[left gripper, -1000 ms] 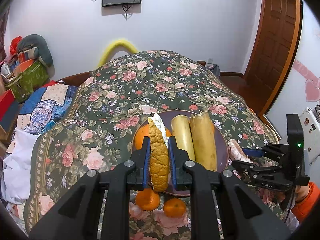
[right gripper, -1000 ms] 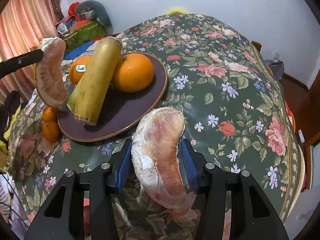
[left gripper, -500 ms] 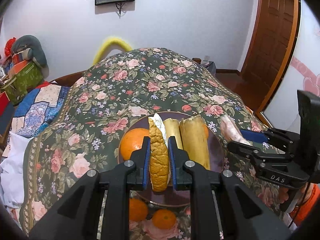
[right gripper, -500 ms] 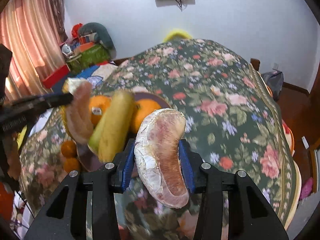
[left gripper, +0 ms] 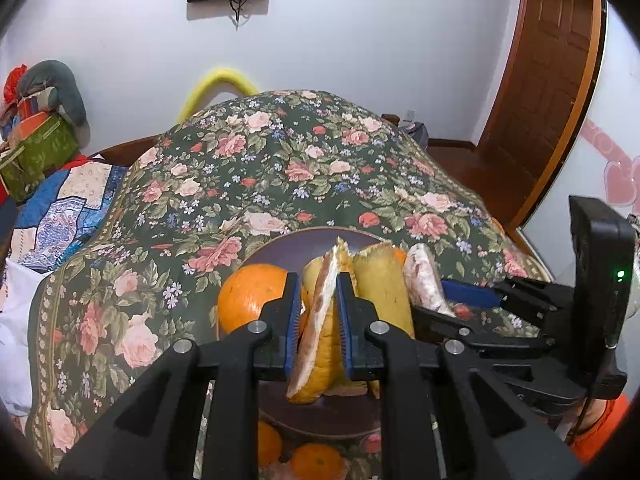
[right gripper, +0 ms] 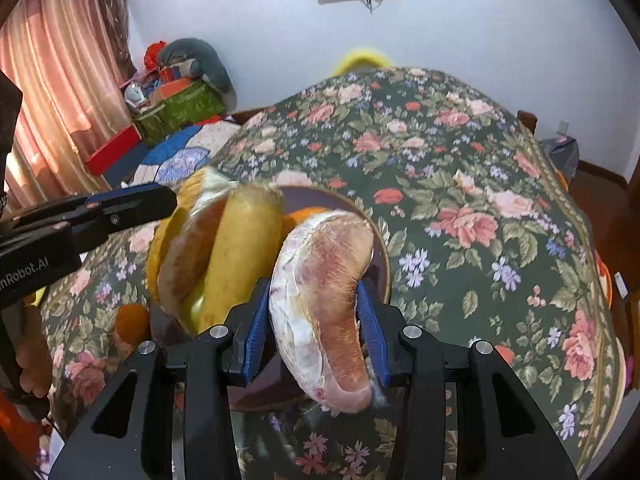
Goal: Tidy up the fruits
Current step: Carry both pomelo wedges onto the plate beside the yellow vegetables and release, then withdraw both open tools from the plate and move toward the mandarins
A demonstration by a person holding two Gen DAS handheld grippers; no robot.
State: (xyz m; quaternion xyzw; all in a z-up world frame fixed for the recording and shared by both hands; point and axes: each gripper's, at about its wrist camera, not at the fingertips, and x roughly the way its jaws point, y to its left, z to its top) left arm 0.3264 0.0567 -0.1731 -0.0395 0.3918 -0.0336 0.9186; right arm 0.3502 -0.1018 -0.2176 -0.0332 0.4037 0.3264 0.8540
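Note:
My left gripper (left gripper: 318,312) is shut on a yellow-rinded pomelo wedge (left gripper: 320,344), held above a dark round plate (left gripper: 280,246) on the floral bedspread. The plate carries an orange (left gripper: 250,300) and a yellowish banana piece (left gripper: 386,288). My right gripper (right gripper: 316,320) is shut on a peeled pink pomelo segment (right gripper: 324,304), held over the plate's right side. It also shows in the left wrist view (left gripper: 448,300) holding that segment (left gripper: 424,280) beside the banana. The left-held wedge (right gripper: 188,248) and the banana (right gripper: 236,256) show in the right wrist view.
Two small tangerines (left gripper: 316,460) lie on the bedspread just in front of the plate. The floral bedspread (left gripper: 300,160) stretches far behind the plate. Boxes and bags (left gripper: 36,136) are piled at the far left. A wooden door (left gripper: 540,80) stands at the right.
My right gripper has carried the peeled segment left and up to the plate's right edge. My left gripper has tilted its wedge and moved closer over the plate.

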